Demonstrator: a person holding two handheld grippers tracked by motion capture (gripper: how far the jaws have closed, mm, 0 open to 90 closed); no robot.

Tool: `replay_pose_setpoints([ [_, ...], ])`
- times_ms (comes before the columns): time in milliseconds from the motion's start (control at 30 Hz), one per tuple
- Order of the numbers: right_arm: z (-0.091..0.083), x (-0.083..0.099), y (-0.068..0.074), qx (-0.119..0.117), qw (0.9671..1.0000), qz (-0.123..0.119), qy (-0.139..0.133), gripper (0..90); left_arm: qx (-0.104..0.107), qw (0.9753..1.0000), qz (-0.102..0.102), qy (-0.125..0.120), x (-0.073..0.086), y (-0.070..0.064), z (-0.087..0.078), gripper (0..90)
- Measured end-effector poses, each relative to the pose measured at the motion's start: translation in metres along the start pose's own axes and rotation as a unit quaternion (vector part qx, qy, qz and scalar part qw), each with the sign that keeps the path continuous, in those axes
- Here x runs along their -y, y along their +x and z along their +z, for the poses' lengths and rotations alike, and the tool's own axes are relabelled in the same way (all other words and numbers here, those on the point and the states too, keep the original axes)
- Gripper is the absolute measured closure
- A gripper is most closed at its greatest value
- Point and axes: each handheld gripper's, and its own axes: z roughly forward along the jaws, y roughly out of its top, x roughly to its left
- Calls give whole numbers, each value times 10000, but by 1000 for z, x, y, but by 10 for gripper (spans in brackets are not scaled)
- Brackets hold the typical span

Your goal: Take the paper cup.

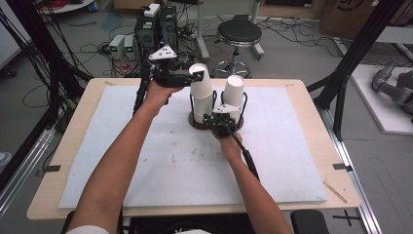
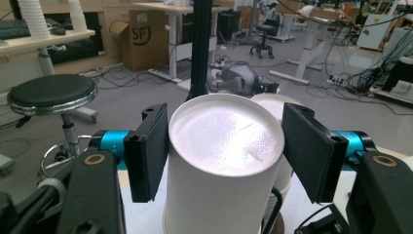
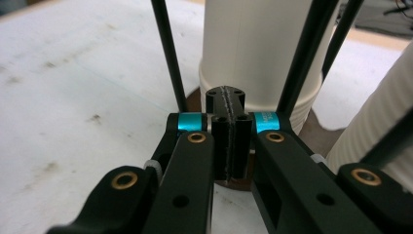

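While right gripper (image 3: 229, 141) jaws sit together at rack base (image 3: 311, 139), left gripper (image 2: 225, 151) jaws apart, straddle inverted cup (image 2: 221, 165) — likely next: close, lift straight.

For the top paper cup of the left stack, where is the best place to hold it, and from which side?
Grip the top paper cup on its upper side wall, just below the closed flat end that faces up. Come level, one jaw on each side, as the left hand-held gripper stands now. The cup is upside down and tapered, so a side hold likely lifts it free.
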Motion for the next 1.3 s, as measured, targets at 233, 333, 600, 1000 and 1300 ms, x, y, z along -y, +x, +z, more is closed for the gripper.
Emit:
replay_pose_setpoints([
  [233,-19,-5,-5,-262,9993,-254,-54,878,106,9999,-8,-6,-13,-12,-21,361],
  [333,-30,-7,-8,-461,9985,-276,-58,792,152,9998,30,94,-16,-19,-30,361],
  [600,-61,-5,-28,-1058,9938,-300,-153,416,316,9994,41,150,-1,-35,-52,360],
  [1000,-104,24,-57,-1230,9910,-521,-20,212,529,9984,-36,197,44,-53,-71,361],
  [1300,-115,36,-64,-1304,9867,-918,-322,211,645,9975,53,282,58,-63,-69,361],
])
